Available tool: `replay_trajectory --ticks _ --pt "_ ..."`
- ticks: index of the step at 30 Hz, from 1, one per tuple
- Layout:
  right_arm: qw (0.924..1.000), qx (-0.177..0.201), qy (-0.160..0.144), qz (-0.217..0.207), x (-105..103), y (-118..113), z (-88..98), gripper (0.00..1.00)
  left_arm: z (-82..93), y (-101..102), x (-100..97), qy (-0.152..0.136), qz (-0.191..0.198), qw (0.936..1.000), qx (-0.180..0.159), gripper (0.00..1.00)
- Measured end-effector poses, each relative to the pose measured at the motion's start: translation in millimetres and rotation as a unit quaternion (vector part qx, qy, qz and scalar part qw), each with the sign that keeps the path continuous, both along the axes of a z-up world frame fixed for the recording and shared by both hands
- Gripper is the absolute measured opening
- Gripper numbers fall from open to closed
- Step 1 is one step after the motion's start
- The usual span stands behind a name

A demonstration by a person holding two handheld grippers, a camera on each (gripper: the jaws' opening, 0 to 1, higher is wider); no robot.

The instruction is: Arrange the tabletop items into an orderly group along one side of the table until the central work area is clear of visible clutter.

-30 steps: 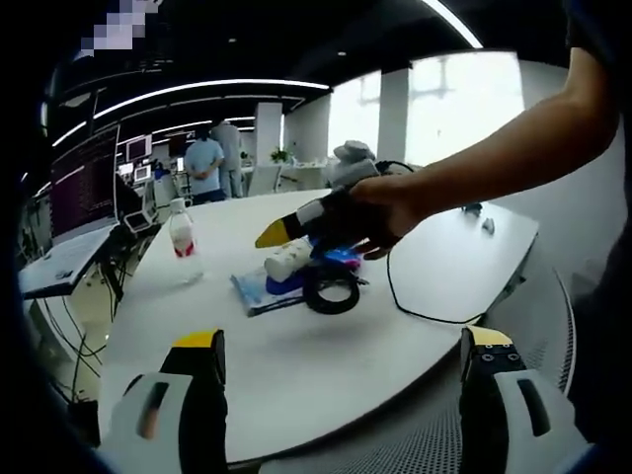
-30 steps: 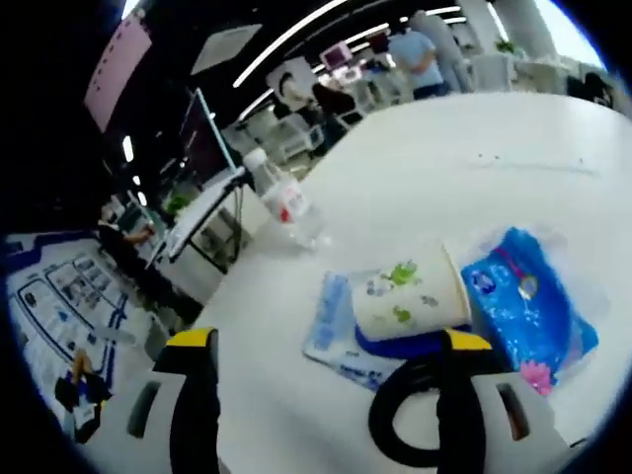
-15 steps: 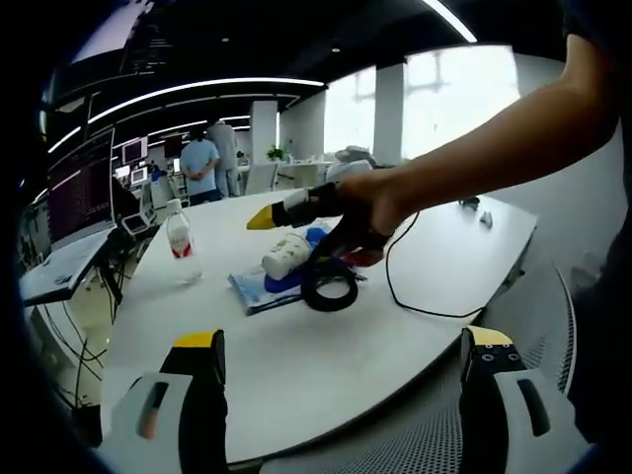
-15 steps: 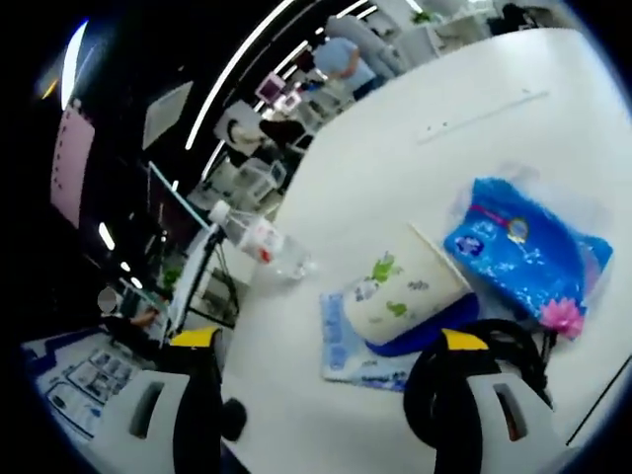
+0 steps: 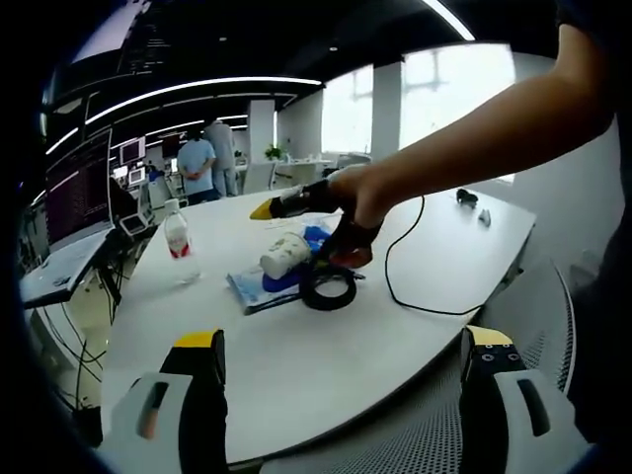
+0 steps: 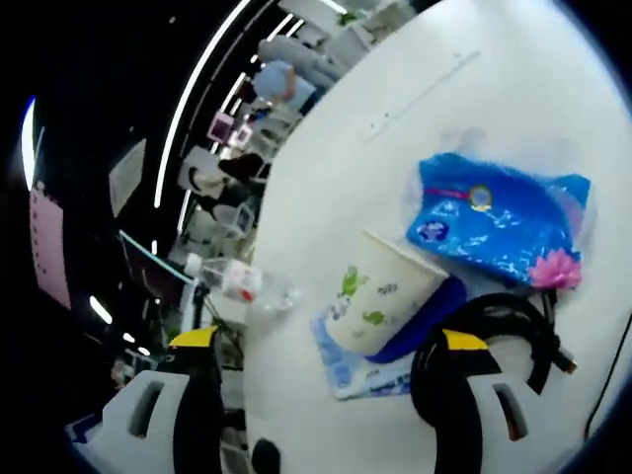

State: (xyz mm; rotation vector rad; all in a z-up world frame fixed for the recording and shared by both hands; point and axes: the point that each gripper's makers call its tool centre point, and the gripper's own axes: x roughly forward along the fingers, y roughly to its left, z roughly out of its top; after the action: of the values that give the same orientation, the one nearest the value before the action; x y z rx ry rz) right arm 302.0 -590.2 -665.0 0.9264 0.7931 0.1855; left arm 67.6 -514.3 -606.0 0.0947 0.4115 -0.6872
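- In the left gripper view, the left gripper [image 5: 341, 395] sits nearest, low over the near edge of the white table [image 5: 296, 365]; its two yellow-tipped fingers stand wide apart with nothing between them.
- Farther in, near the table's middle, lies a coiled black cable [image 5: 329, 287], with a thin black cord [image 5: 395, 286] running from that area to the right.
- Just behind the coil a white paper cup [image 5: 283, 255] with green prints lies on its side on a dark blue item, and a light blue flat packet [image 5: 255, 292] sticks out to the near left from under that item.
- The right gripper [image 5: 296, 204], held in a person's hand [image 5: 357, 202], hovers above this pile, its yellow tip pointing left.
- In the right gripper view, the right gripper's [image 6: 331, 341] fingers are spread apart and hold nothing; the cup [image 6: 377, 296] shows between them, and the right finger overlaps the coil [image 6: 499, 331].
- A blue plastic pack [image 6: 499, 222] with a pink flower print lies just beyond the cup.
- A clear water bottle [image 5: 180, 237] with a red label stands upright well to the left of the pile.
- Far off, people stand among desks and screens.
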Motion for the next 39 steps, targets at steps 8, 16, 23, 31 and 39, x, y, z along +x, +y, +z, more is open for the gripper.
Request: replay_trajectory --ticks 8,16,23,31,39 --pt "0.9964 0.035 0.044 -0.063 8.9 -5.5 -7.0 0.84 -1.4 -2.9 -0.8 -0.002 -0.007 0.9999 0.009 0.99" --pt "0.9925 0.042 0.071 -0.089 16.9 -7.7 -8.3 0.88 -5.9 -2.2 -2.3 -0.007 -0.013 0.9994 0.032 0.99" --pt "0.9885 0.049 0.095 -0.107 20.5 -9.0 -8.9 0.86 -4.4 -1.6 -1.3 -0.006 -0.008 0.9997 0.023 0.99" --pt "0.9826 0.087 0.115 -0.117 14.1 -8.9 -3.9 0.83 -3.9 -1.0 -0.5 -0.008 -0.005 0.9997 0.021 0.99" --pt "0.9794 0.108 0.117 -0.124 18.0 -9.1 -4.7 0.83 -3.2 -0.6 0.1 -0.009 -0.004 0.9998 0.019 0.99"
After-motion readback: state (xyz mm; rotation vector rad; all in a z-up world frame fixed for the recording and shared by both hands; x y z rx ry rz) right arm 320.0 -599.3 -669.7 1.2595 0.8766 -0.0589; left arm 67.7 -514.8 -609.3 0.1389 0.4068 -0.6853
